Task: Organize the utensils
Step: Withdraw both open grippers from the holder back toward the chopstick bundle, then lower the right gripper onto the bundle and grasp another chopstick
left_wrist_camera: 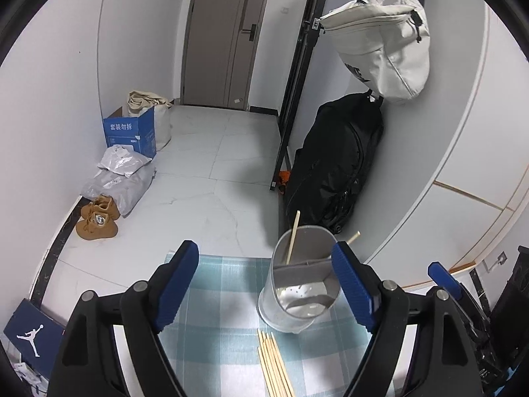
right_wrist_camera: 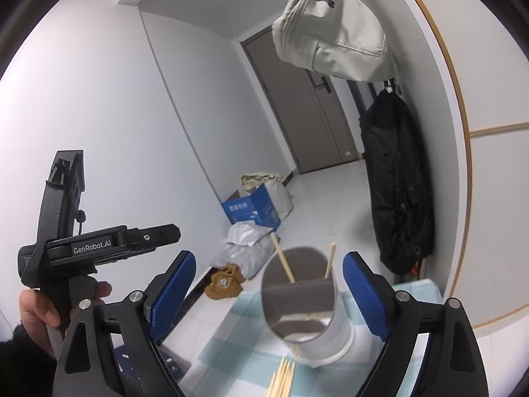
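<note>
Left wrist: left tool (left_wrist_camera: 269,292) spread apart, empty; metal utensil holder (left_wrist_camera: 299,289) ahead toward right finger, chopsticks (left_wrist_camera: 274,364) below, near tabletop (left_wrist_camera: 228,301) edge. Right wrist: right tool (right_wrist_camera: 269,297) spread apart, holder (right_wrist_camera: 305,311) between fingers, untouched; "GenRobot.AI" at left.

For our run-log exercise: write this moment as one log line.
left hand-held gripper: open, empty | right hand-held gripper: open, empty | metal utensil holder: two chopsticks inside | loose chopsticks: on checked cloth
</note>
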Motion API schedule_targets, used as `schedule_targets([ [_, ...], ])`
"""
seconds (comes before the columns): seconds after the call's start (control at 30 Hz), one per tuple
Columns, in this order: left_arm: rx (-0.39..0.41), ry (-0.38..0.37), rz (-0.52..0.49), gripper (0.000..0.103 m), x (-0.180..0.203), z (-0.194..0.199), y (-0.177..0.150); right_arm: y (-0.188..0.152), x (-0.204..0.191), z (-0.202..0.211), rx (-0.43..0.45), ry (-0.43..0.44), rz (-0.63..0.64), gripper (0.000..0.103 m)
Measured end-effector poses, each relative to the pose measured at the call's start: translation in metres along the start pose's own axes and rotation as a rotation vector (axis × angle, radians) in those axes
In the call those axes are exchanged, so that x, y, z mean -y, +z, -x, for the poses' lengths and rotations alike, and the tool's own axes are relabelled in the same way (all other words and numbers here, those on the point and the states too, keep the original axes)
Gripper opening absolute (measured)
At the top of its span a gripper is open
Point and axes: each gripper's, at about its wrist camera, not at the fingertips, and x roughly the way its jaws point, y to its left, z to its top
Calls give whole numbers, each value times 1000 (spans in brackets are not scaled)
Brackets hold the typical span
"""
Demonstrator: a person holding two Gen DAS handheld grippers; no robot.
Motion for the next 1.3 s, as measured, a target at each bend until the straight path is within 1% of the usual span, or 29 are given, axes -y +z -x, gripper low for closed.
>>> schedule_targets([
  [0.13,1,-7,2,79,0,9,-13,-11,-7,7,-14,-5,12,96],
  [0.27,2,3,-8,79,-1,12,-26,-22,-12,12,-26,-11,28,98],
  [0.4,-22,9,-10,79,-6,7,-44,-32,-13,10,-56,-22,33,98],
  [0.5,-40,9,-2,79,-12,0,-56,-43,-15,7,-93,-23,38,98],
  [0.57,-48,10,1,79,-16,-4,-65,-51,-16,3,-124,-39,54,98],
  [0.7,-93,12,17,79,-25,-21,-81,-67,-14,-8,-195,-48,62,97],
  [0.73,-107,13,28,79,-28,-27,-85,-72,-13,-12,-219,-51,61,96],
  [0.8,-130,15,46,79,-34,-34,-91,-81,-11,-20,-268,-54,58,90],
  [0.83,-140,19,53,79,-36,-38,-94,-87,-11,-24,-293,-57,61,85],
  [0.9,-156,29,62,79,-41,-45,-100,-97,-10,-30,-337,-74,69,81],
  [0.93,-167,33,71,79,-44,-49,-103,-99,-8,-34,-352,-77,70,77],
  [0.97,-173,35,79,79,-46,-51,-104,-103,-7,-36,-366,-76,71,74],
  [1.03,-184,41,94,79,-53,-57,-107,-108,-5,-41,-392,-92,76,73],
  [1.1,-188,50,105,79,-59,-60,-109,-114,-2,-47,-424,-101,75,69],
  [1.17,-195,58,132,79,-66,-61,-112,-121,-2,-56,-467,-112,82,61],
  [1.23,-205,44,169,79,-72,-62,-112,-128,-1,-64,-506,-120,92,58],
  [1.27,-207,43,174,79,-75,-63,-112,-132,0,-69,-526,-125,97,54],
  [1.3,-207,50,176,79,-77,-64,-112,-135,0,-74,-543,-129,101,52],
])
